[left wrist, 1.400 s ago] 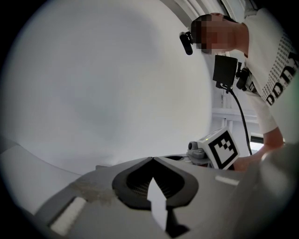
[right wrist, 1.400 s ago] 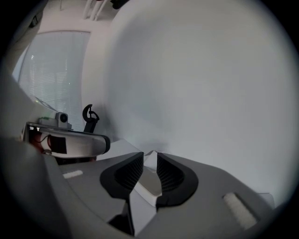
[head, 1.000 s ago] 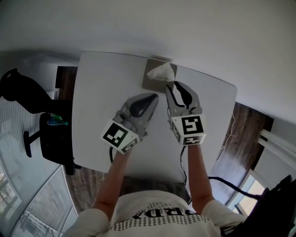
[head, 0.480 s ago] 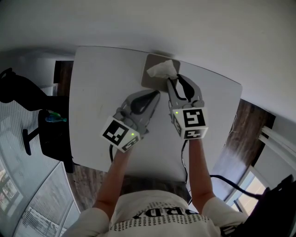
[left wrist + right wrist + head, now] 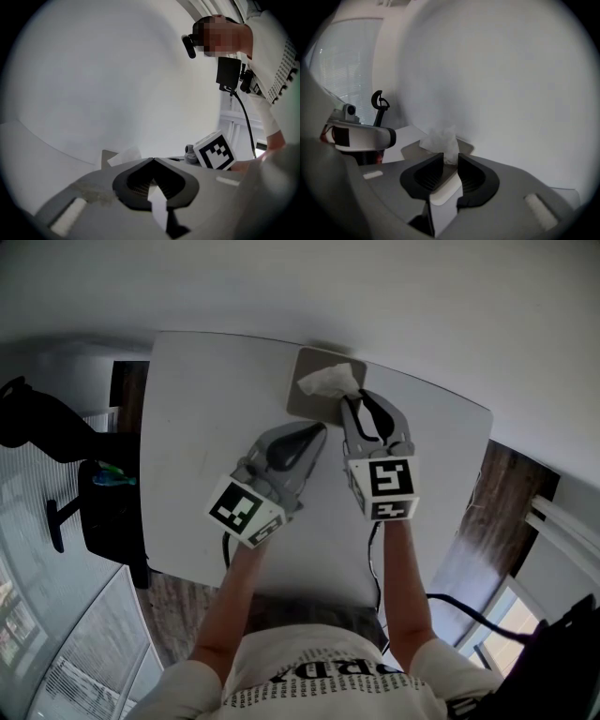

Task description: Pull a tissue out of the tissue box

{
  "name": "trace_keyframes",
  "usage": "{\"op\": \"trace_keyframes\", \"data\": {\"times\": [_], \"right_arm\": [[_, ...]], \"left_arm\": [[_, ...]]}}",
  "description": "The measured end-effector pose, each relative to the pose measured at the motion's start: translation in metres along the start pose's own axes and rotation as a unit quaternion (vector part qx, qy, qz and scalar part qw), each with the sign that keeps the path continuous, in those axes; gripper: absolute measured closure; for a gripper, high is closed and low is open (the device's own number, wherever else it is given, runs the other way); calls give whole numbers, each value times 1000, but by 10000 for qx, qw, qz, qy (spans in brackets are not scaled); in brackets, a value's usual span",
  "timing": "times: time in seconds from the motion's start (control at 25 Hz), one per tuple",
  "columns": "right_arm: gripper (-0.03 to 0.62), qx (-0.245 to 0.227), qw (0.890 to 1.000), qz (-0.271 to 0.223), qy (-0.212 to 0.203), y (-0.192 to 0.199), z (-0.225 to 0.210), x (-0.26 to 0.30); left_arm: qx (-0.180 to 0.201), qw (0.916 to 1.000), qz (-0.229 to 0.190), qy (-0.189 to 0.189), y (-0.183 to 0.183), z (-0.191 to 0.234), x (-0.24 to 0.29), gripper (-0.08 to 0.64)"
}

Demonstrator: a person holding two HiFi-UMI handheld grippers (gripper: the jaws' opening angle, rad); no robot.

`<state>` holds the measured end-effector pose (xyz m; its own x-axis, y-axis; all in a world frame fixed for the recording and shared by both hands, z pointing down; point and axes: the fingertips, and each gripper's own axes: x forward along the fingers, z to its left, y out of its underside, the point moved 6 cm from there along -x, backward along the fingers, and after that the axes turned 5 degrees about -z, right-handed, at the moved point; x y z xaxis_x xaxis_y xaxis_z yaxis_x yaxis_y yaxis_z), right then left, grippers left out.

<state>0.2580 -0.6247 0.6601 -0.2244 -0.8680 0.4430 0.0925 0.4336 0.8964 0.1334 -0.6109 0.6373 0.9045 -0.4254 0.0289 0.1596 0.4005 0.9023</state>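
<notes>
- The tissue box (image 5: 302, 401) sits at the far edge of the tabletop (image 5: 206, 418), about the middle of that edge, close to the wall.
- A white tissue (image 5: 328, 381) sticks up out of the top of the box, all puffy and crumpled.
- The right gripper (image 5: 356, 401) is right at the box. Its jaws are apart and have just been closing. The tuft of the tissue is in the gap at their tips. As far as I can see, they do not squeeze it yet.
- The left gripper (image 5: 317, 430) waits over the tabletop, near the box. Its jaws are shut tight with nothing in them.
- The step now, I think, is to grab the tissue. The right jaws should close all the way on the tuft. Low down where it is thick is best, not on a thin corner that may rip.
- Then the pull should go straight up and slow, so the tissue slides out in one piece.
- The box looks light, so it may lift or slide along with the tissue. The left gripper could press down on the box top, beside the slot, to keep it still.
- The jaws should take care not to pinch the edge of the box with the tissue.
</notes>
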Motion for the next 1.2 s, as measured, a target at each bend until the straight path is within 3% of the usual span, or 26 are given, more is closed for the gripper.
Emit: {"op": "trace_keyframes", "data": {"times": [0.16, 0.36, 1.2], "right_arm": [[503, -84, 9999, 59, 85, -2, -1, -1], [578, -242, 9995, 109, 172, -5, -4, 0], [581, -39, 9999, -137, 70, -39, -2, -31]], "left_arm": [[2, 10000, 26, -17, -1, 0, -1, 569], [0, 10000, 19, -33, -1, 0, -1, 569], [97, 9997, -219, 25, -33, -14, -9, 569]]}}
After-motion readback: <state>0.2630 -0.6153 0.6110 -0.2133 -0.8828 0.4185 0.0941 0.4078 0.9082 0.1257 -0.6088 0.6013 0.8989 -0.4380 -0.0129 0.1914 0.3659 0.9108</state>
